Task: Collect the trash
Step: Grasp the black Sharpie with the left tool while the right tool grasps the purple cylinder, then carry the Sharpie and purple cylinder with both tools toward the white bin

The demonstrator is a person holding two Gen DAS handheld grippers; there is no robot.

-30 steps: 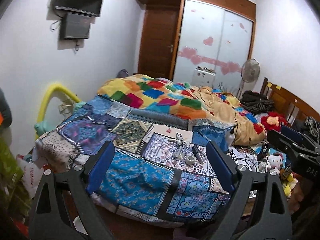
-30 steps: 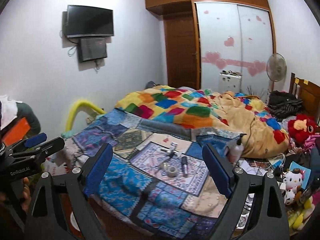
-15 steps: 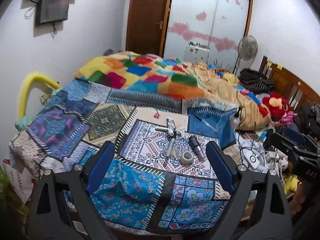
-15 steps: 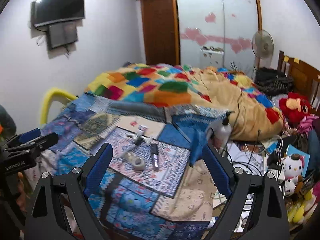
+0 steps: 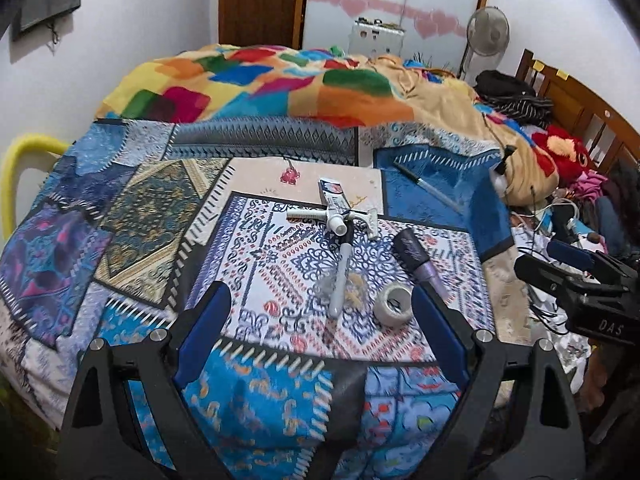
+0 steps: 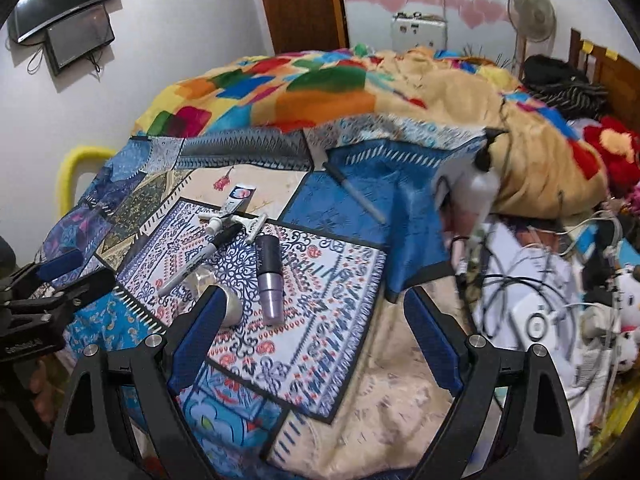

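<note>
Loose items lie on the patchwork bedspread [image 5: 132,200]: a tape roll [image 5: 393,305], a purple tube [image 5: 416,261], a marker pen [image 5: 341,276], a white razor [image 5: 370,222], a toothpaste tube [image 5: 334,200] and a crumpled clear wrapper [image 5: 325,288]. My left gripper [image 5: 320,340] is open and empty, just short of the tape roll and marker. My right gripper [image 6: 316,338] is open and empty above the bed, to the right of the purple tube [image 6: 269,276]; its left finger [image 6: 198,332] hides part of the tape roll [image 6: 231,310]. The marker [image 6: 200,260] lies left of the tube.
A colourful blanket [image 5: 280,80] is heaped at the back of the bed. A pen [image 5: 426,190] lies on a blue patch. Cables, a white bottle [image 6: 478,192] and plush toys [image 6: 612,152] crowd the right side. A yellow chair [image 5: 24,168] stands at the left.
Both grippers have moved forward and down toward the bed; the items now appear much larger and closer. Both stay open.
</note>
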